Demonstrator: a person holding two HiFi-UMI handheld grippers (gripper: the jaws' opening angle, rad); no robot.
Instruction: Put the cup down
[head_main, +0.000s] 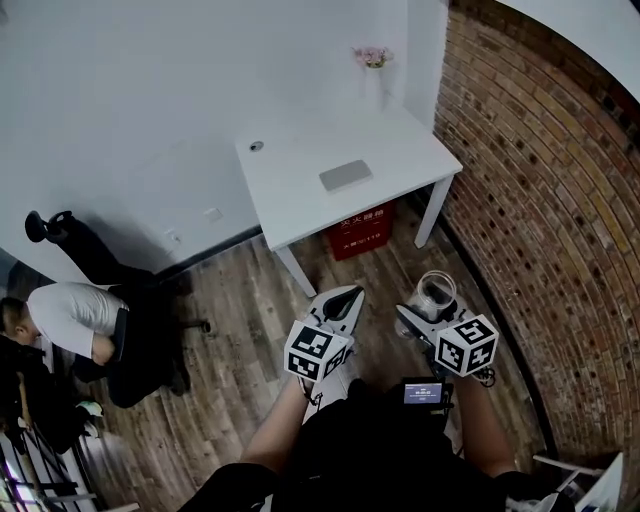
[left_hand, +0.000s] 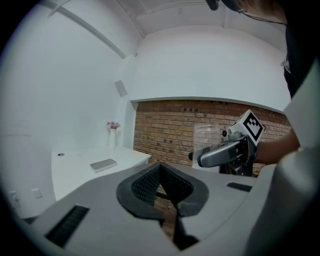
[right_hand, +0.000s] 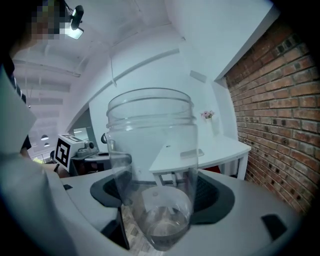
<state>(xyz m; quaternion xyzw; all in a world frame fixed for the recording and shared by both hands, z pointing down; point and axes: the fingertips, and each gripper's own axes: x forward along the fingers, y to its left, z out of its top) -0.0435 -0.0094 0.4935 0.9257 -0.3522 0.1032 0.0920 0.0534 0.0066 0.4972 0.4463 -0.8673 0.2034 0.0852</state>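
Note:
A clear plastic cup (head_main: 435, 295) stands upright between the jaws of my right gripper (head_main: 425, 308), held in the air above the wooden floor. In the right gripper view the cup (right_hand: 152, 150) fills the middle, and the dark pads (right_hand: 212, 197) press on its sides. My left gripper (head_main: 345, 300) hovers just left of it with its jaws together and nothing between them. In the left gripper view the pads (left_hand: 150, 185) meet, and the cup (left_hand: 206, 137) and right gripper (left_hand: 225, 152) show to the right. The white table (head_main: 300, 190) lies ahead of both grippers.
On the table lie a flat grey slab (head_main: 345, 175) and a small vase of flowers (head_main: 373, 60) at the back. A red box (head_main: 360, 232) sits under it. A brick wall (head_main: 540, 200) runs along the right. A person (head_main: 75, 320) sits at the far left.

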